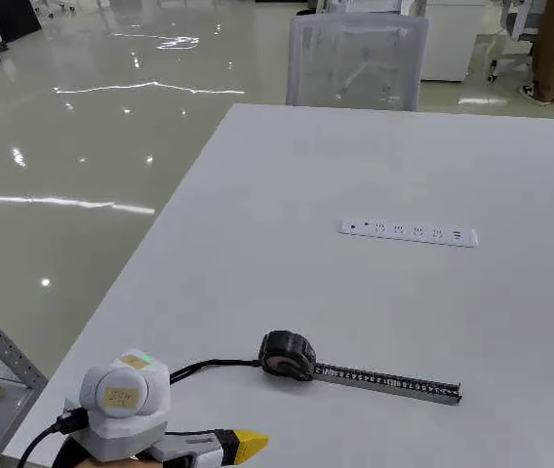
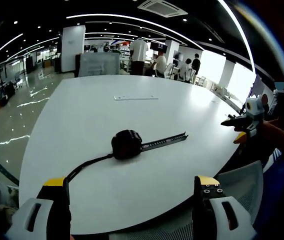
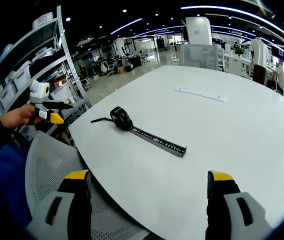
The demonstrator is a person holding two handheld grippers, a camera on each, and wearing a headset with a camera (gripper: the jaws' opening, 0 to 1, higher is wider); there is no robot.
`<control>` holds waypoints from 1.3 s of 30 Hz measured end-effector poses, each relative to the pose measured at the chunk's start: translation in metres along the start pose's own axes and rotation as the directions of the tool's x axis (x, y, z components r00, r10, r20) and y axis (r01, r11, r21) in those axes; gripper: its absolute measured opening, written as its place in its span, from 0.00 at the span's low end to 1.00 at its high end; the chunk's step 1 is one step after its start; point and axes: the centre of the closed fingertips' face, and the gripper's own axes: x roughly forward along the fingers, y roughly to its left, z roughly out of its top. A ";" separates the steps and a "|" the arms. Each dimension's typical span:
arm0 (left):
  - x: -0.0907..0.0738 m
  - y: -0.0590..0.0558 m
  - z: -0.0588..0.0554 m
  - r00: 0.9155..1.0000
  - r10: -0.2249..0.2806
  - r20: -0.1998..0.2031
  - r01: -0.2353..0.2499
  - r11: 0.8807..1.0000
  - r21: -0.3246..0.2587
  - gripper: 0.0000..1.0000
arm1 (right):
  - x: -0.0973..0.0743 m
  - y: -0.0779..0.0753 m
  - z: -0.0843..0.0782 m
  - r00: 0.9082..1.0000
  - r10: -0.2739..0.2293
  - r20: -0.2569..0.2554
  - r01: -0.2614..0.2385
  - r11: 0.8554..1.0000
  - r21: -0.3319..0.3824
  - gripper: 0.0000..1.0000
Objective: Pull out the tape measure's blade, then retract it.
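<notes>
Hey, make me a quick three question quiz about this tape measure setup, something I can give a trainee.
1. True or false: the blade of the tape measure is fully retracted.
2. What lies on the table beyond the tape measure? A) power strip B) mug C) laptop
3. Which touches the tape measure, the left gripper or the right gripper?
Key: 1 false, the blade lies partly out on the table. 2 A. 3 neither; both are open and apart from it.
</notes>
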 end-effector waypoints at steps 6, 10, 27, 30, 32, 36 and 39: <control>-0.014 0.001 -0.001 0.999 0.038 0.001 -0.038 0.999 -0.011 1.00 | -0.009 0.012 0.003 1.000 -0.002 0.013 0.002 1.000 0.004 0.93; -0.021 0.007 0.002 0.997 0.083 -0.003 -0.083 0.995 -0.052 1.00 | -0.018 0.017 0.009 1.000 -0.014 0.028 0.014 1.000 0.005 0.93; -0.012 -0.004 0.013 0.993 0.119 -0.007 -0.119 0.988 -0.095 0.98 | -0.006 0.010 0.012 1.000 0.003 0.000 -0.003 0.999 -0.043 0.93; -0.005 -0.006 0.012 0.992 0.126 -0.006 -0.126 0.988 -0.090 0.98 | -0.002 0.006 0.010 1.000 0.011 -0.009 -0.012 0.999 -0.050 0.93; -0.001 -0.008 0.012 0.992 0.126 -0.010 -0.127 0.988 -0.090 0.98 | 0.001 0.005 0.009 1.000 0.018 -0.018 -0.019 0.998 -0.058 0.93; 0.006 -0.009 0.015 0.991 0.134 -0.013 -0.135 0.987 -0.087 0.98 | 0.008 0.004 0.008 0.999 0.031 -0.032 -0.033 0.997 -0.071 0.92; 0.012 -0.011 0.017 0.991 0.131 -0.019 -0.132 0.988 -0.086 0.99 | 0.015 0.004 0.008 0.998 0.045 -0.045 -0.049 0.995 -0.084 0.93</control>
